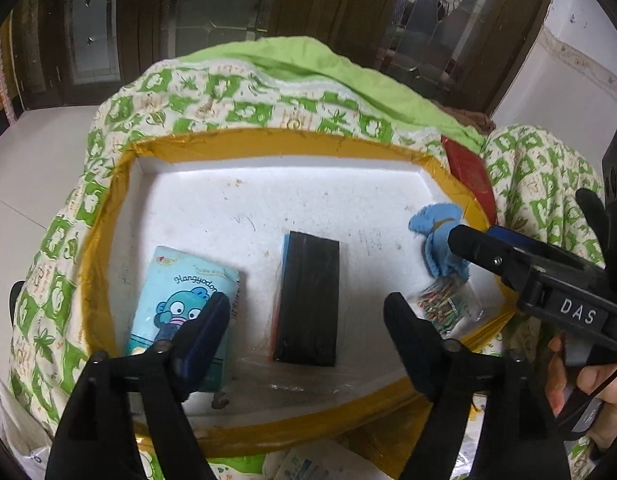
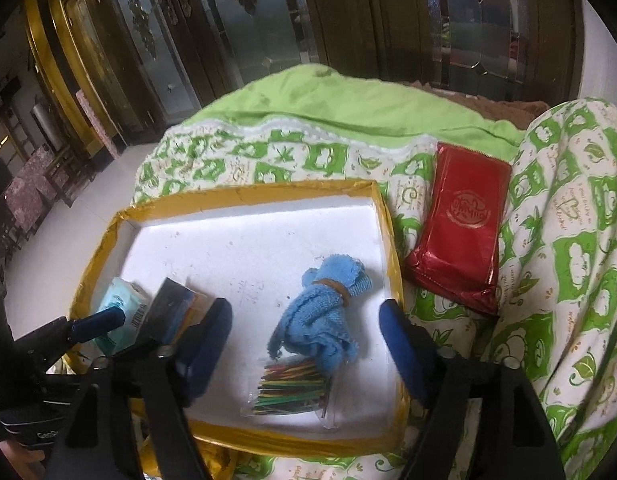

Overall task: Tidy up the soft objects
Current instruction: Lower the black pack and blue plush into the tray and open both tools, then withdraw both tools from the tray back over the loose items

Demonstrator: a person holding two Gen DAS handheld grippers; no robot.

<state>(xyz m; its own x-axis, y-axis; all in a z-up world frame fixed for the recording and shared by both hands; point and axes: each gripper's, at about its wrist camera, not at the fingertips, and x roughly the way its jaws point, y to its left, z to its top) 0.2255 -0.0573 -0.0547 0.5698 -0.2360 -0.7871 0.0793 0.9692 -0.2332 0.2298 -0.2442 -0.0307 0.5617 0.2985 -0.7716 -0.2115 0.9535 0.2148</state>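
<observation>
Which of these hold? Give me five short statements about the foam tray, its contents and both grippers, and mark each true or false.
1. The blue cloth bundle tied with a rubber band lies inside the white foam tray with yellow-taped rim. True.
2. The red foil packet lies in the tray. False: it rests on the green-patterned quilt beside the tray.
3. The left gripper is open, holding nothing. True.
4. The right gripper is clamped on the cloth. False: it is open.
5. The clear bag of coloured sticks lies beside the cloth. True.
</observation>
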